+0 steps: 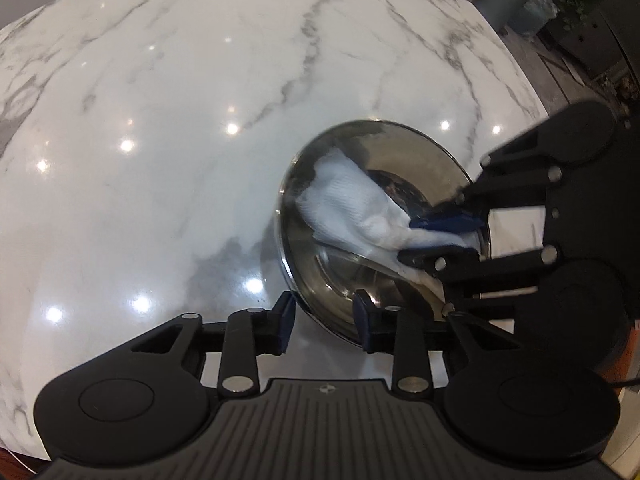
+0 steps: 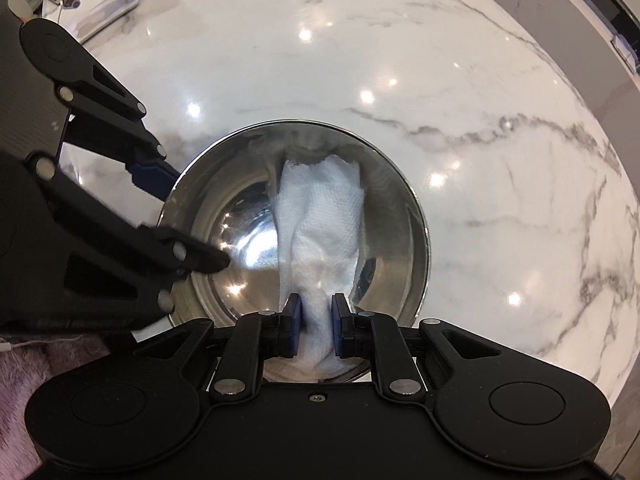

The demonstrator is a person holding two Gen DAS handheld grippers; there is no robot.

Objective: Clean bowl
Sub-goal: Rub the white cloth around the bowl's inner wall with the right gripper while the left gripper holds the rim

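Steel bowl (image 2: 296,220) at centre of right wrist frame, on white marble table (image 2: 480,140); in left wrist frame lower right of centre. White paper towel (image 2: 320,216) lies inside bowl, running from far wall down to near rim. Right gripper (image 2: 314,324) at bottom centre, jaws narrow, clamped on towel's near end just above bowl rim. Left gripper (image 1: 324,322) straddles bowl rim: one finger outside wall, other inside; gap partly closed, firm contact with rim cannot be told. Pink fuzzy fabric (image 2: 24,376) lower left of right wrist frame.
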